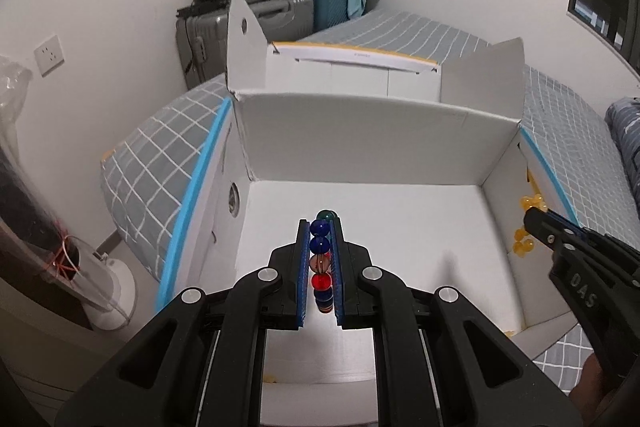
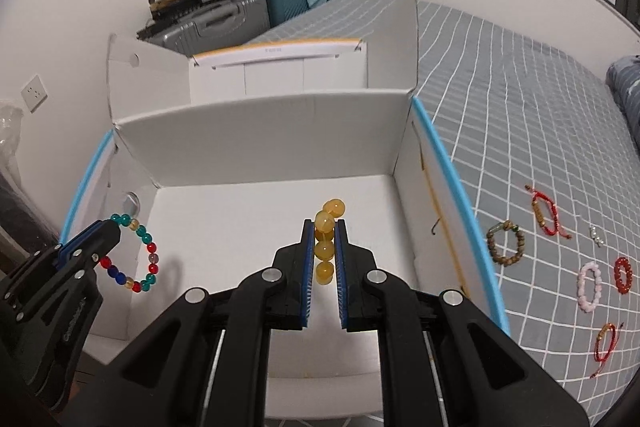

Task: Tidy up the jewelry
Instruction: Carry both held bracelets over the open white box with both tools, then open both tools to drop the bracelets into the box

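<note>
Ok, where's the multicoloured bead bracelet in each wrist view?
Left wrist: multicoloured bracelet at bottom centre, edge-on, clamped in the left gripper.
Right wrist: same bracelet at the left edge, hanging as a ring.
Shared landmark: the white box behind it.

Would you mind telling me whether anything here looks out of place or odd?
Nothing looks damaged or spilled. Several bracelets still lie loose on the checked bedsheet right of the white box, including a brown one, a pink one and a red corded one.
</note>
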Demonstrator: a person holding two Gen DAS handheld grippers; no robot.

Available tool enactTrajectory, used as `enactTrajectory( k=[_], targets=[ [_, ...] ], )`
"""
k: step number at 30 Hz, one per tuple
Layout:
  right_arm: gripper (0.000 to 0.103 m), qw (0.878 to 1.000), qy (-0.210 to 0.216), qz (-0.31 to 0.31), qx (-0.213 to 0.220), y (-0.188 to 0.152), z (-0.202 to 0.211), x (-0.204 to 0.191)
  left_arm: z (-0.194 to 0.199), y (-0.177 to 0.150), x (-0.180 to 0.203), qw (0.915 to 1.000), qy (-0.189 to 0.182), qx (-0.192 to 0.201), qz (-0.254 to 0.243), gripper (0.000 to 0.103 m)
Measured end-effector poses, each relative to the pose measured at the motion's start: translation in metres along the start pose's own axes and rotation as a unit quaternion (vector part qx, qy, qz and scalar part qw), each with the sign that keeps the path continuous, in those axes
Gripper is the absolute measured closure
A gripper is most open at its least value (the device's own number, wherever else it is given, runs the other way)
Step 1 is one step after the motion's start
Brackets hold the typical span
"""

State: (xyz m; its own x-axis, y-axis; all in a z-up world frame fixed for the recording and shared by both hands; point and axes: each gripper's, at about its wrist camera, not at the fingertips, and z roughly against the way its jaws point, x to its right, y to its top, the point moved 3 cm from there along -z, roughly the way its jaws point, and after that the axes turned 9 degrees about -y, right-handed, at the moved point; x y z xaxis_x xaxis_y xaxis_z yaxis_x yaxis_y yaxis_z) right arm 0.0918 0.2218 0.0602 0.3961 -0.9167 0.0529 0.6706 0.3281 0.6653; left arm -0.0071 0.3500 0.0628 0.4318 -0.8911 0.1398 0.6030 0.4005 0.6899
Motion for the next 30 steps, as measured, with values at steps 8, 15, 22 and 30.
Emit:
enactTrajectory(
  k=[8,15,22,30],
  targets=[
    [0.094,0.999,-0.005,0.0,-0.036,-0.001,-0.022,-0.007,-0.017,0.0,0.0,0.9998,-0.001,-0.018,0.002,0.094],
    [0.094,0.997,-0.019,-0.002,-0.068,-0.007,-0.048,-0.004,-0.036,-0.004,-0.002,0.999,0.002,-0.044,0.006,0.094],
    [0.094,0.997,-0.021,0.0,-0.076,-0.009,-0.052,-0.004,-0.038,-0.004,0.001,0.9987,0.003,-0.052,0.002,0.094],
    [0.092,0.997,-0.023,0.003,-0.073,-0.008,-0.051,-0.006,-0.039,-0.002,0.001,0.9985,0.003,-0.055,0.0,0.092]
  ],
)
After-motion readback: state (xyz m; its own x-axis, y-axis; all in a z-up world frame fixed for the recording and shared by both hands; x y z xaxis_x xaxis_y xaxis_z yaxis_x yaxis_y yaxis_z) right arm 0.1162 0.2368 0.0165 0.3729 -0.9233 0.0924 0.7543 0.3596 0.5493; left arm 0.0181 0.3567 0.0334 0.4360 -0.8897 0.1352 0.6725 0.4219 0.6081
